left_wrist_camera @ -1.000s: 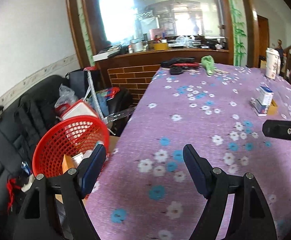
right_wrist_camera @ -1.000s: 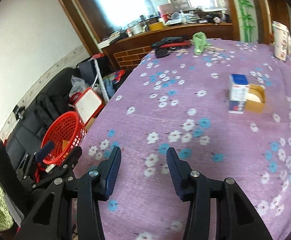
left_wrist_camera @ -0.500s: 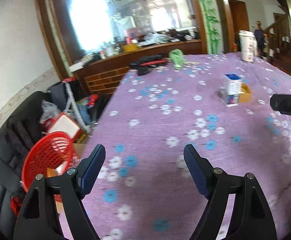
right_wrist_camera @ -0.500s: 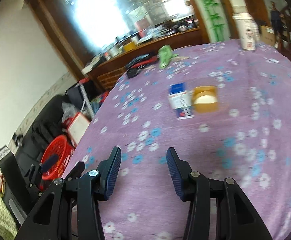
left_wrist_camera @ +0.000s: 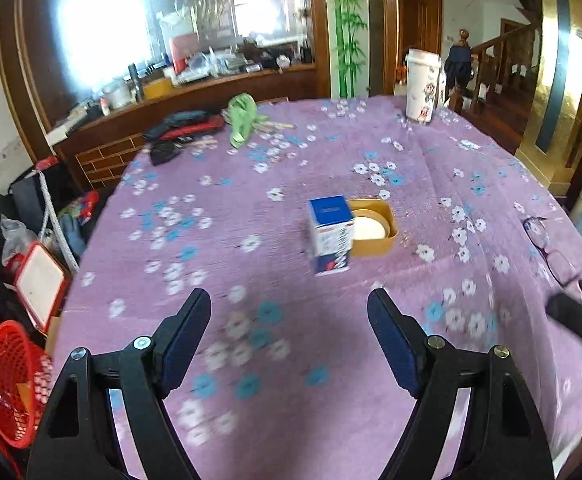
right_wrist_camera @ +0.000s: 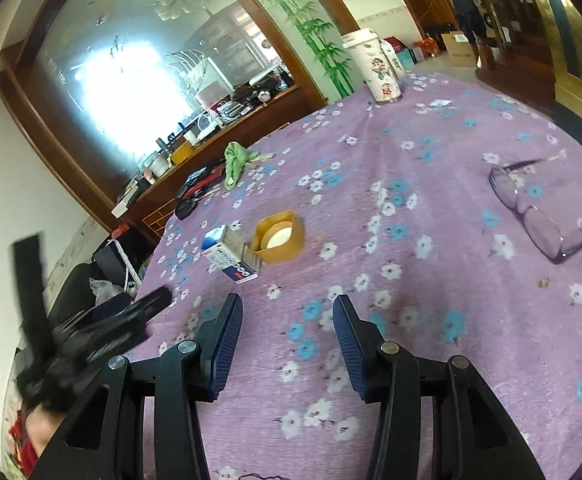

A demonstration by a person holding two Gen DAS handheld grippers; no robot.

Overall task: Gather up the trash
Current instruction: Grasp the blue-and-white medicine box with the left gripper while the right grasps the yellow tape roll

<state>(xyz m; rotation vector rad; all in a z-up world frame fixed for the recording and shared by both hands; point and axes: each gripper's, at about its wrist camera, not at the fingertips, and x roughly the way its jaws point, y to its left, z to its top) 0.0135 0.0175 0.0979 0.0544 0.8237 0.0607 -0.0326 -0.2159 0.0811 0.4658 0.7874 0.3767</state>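
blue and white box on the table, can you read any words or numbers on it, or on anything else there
No text can be read in either view.
Blue and white box: print on its top and front, too blurred to read.
White cup: a flower picture and a red mark, no legible words.
Cardboard carton on the far floor: dark print, too small to read.

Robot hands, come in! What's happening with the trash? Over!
Left gripper open, empty. Right gripper open, empty. Blue-white box beside yellow tub, untouched. Glasses off to the right, path clear.

Matt cloth tablecloth — printed cardboard carton
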